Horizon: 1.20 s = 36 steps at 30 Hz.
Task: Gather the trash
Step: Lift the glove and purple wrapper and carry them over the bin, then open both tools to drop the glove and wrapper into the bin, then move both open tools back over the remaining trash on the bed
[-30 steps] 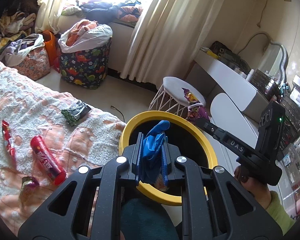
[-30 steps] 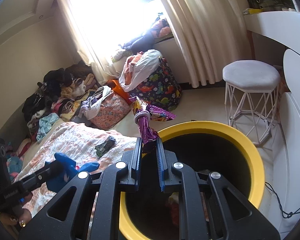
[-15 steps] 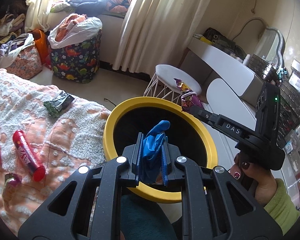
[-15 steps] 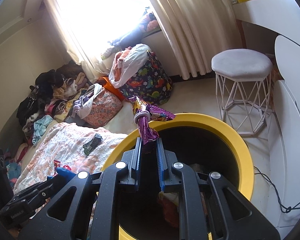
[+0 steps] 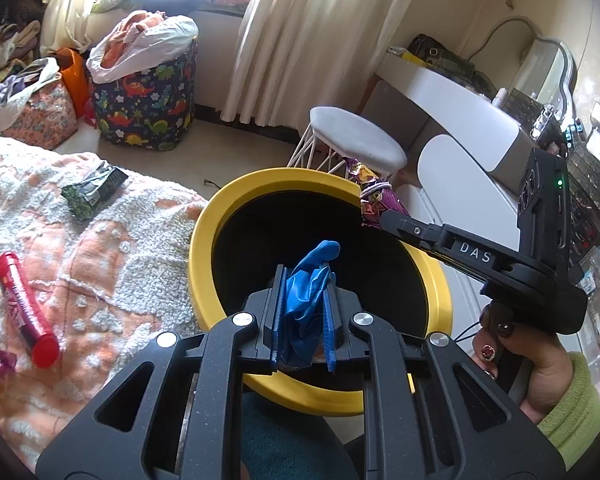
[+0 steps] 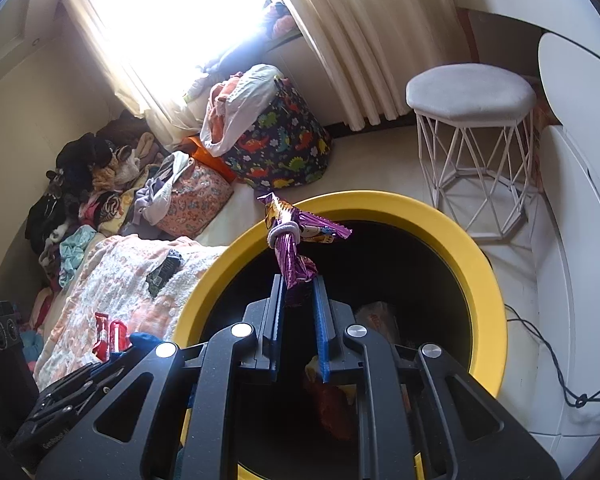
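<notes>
sunlit window (image 6: 172, 20), cream curtains (image 5: 312, 40) (white stool (image 6: 472, 92) nearby).

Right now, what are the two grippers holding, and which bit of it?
Left gripper pinches a crumpled blue glove around its middle. Right gripper pinches the purple snack wrapper by its lower end. Both are over the yellow bin.

A bin (image 5: 204, 248) stands just right of the bed (image 5: 112, 264), with a stool (image 5: 356, 140) behind it. On the bed lie a tube (image 5: 26, 304) and a packet (image 5: 94, 192). Both grippers (image 5: 303, 280) (image 6: 298, 284) hang over the bin's mouth.
</notes>
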### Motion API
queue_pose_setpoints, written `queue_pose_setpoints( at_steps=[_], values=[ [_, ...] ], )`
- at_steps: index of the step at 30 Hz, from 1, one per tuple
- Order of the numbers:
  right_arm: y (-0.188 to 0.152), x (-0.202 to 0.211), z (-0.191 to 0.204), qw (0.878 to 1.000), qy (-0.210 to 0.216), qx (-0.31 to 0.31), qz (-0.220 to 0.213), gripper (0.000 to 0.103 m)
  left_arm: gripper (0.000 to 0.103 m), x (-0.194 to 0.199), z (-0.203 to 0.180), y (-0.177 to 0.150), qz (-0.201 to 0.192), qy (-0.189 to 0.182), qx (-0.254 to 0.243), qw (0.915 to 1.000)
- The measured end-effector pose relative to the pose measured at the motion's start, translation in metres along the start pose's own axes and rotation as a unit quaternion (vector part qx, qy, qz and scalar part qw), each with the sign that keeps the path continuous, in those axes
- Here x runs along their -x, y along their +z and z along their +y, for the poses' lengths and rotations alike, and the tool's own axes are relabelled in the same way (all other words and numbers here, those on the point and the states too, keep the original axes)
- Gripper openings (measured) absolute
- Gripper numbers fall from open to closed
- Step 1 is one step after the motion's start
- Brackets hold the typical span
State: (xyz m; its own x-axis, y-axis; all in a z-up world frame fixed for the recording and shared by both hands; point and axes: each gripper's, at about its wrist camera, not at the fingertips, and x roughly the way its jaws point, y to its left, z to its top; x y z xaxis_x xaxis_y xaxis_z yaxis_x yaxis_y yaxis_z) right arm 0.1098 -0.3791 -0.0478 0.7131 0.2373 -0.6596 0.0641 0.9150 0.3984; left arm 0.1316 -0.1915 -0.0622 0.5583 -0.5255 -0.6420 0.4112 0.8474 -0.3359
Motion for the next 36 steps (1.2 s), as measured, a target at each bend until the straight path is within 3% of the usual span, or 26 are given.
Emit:
queue_pose_setpoints(
  at_steps=[9,12,15,24,29,36],
  values=[
    [0.0,-0.002,-0.01,1.0,-0.004,-0.019,0.004,0.015,0.011,-0.014,-0.004,-0.002,0.015,0.004,-0.007,0.9999],
    [0.001,-0.002,-0.011,1.0,-0.004,-0.023,0.001,0.026,0.014,-0.016,-0.005,-0.002,0.017,0.006,-0.008,0.9998],
    [0.0,-0.001,-0.01,1.0,-0.006,-0.022,0.0,0.027,0.02,-0.015,-0.005,-0.002,0.017,0.007,-0.009,0.9998],
    [0.003,0.002,-0.014,1.0,-0.01,-0.026,-0.007,0.044,0.053,-0.01,-0.004,-0.002,0.008,0.011,-0.008,0.9999],
    [0.004,0.005,-0.007,1.0,-0.008,-0.019,-0.015,0.047,0.088,0.003,0.0,-0.004,-0.009,0.027,-0.005,0.9996],
    [0.004,0.01,0.018,0.999,0.016,0.018,-0.031,0.052,0.092,0.029,0.014,-0.004,-0.039,0.077,-0.004,0.9963]
  ],
)
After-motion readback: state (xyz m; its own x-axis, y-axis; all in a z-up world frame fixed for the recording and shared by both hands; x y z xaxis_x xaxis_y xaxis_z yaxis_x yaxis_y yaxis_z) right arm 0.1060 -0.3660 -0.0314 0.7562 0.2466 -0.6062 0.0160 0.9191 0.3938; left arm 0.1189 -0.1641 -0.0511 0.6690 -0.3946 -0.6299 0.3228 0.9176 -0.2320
